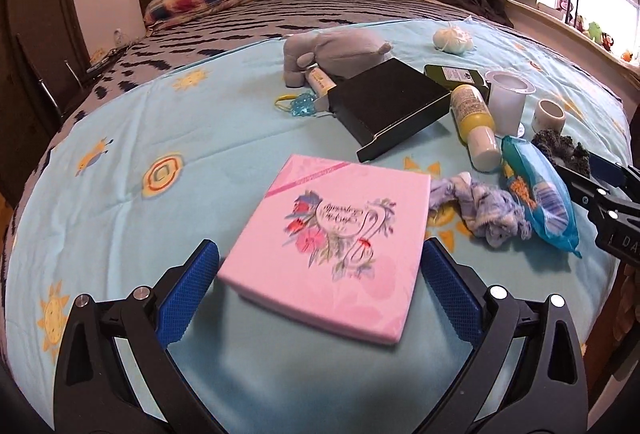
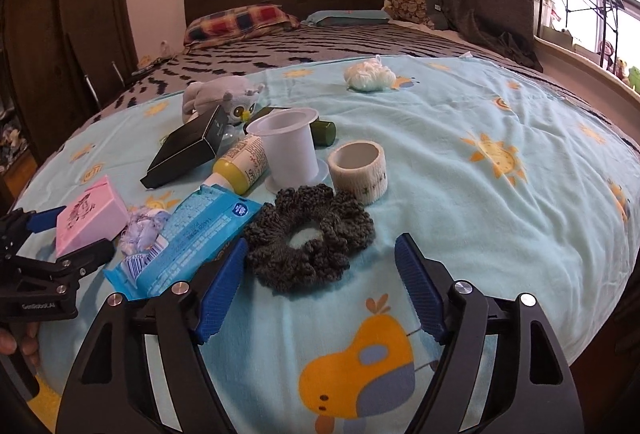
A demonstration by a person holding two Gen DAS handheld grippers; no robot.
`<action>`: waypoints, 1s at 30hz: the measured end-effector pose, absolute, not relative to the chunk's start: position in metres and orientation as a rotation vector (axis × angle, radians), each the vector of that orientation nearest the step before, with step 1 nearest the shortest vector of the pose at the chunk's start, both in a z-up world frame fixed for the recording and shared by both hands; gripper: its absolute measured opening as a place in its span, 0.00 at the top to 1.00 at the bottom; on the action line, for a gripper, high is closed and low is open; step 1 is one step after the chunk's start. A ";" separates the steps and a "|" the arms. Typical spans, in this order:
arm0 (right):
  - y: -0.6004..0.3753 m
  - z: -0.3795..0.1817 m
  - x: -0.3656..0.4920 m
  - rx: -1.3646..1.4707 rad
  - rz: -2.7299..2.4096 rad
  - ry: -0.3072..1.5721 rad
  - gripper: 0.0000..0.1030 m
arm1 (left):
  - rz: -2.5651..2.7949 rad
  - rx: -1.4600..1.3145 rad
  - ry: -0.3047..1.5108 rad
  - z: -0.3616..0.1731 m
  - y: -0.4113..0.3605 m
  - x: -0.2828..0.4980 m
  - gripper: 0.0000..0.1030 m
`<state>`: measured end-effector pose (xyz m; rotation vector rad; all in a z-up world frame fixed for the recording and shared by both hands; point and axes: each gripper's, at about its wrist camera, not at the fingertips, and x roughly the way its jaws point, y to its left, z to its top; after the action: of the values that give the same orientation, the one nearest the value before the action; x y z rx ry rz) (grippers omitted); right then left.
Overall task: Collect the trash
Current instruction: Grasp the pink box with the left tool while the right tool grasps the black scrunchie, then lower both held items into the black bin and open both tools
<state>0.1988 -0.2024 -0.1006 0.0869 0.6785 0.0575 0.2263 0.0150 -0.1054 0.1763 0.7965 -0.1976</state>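
Left wrist view: bed under a light blue cotton sheet printed with suns and birds; two pillows at the dark wooden headboard.

Left gripper: jaws wide apart, the near end of a flat square pink box between the blue ribbed pads; contact not discernible. Right gripper: jaws wide apart, a dark grey knitted scrunchie lying just ahead between the tips, not gripped.

Clutter, one of each unless noted:
- black rigid box, tilted, leaning on a grey plush owl
- crinkly blue plastic wrapper, beside the scrunchie
- two bottles: yellow with white cap, dark green
- white plastic cup, upright, contents not visible
- white tape roll
- frayed blue-white rag, touching the wrapper
- white wadded ball, well apart from the rest
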 end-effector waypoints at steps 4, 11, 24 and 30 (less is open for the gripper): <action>-0.206 -0.099 0.197 0.091 0.075 0.669 0.67 | -0.219 0.163 0.799 -0.105 0.014 0.230 0.17; -0.216 -0.099 0.194 0.116 0.097 0.654 0.84 | -0.229 0.188 0.775 -0.103 0.011 0.221 0.18; -0.215 -0.082 0.167 0.086 0.129 0.592 0.90 | -0.219 0.181 0.724 -0.086 0.015 0.183 0.19; -0.206 -0.058 0.120 0.032 0.154 0.534 0.90 | -0.232 0.140 0.698 -0.067 0.018 0.147 0.19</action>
<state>0.1198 -0.2060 -0.0578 0.0320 0.5341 0.1544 0.1474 0.0178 -0.0672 0.1402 0.6981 -0.2319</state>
